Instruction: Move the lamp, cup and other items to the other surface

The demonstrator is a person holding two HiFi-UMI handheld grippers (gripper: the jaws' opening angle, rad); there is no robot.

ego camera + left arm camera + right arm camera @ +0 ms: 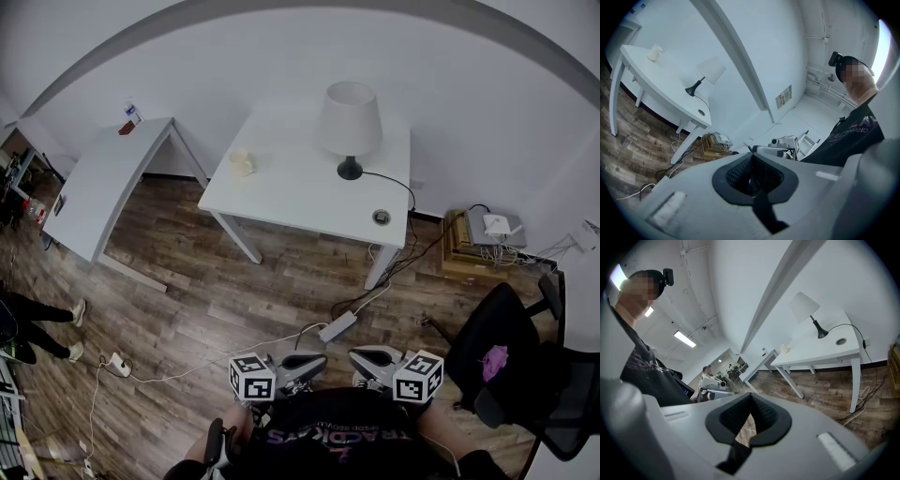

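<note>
Lamp (349,120) and probable cup (242,162) on the white table (300,202); well off it, left gripper (305,356) and right gripper (373,354), jaws together, empty.

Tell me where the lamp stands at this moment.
In the head view the lamp stands at the right rear of the white table, to the right of the cup and behind the round cable hole.

Cool, even light is filling the room; a long white ceiling strip light (685,339) is glaring, fisheye is bending the edges, corners are darkening to black.
</note>
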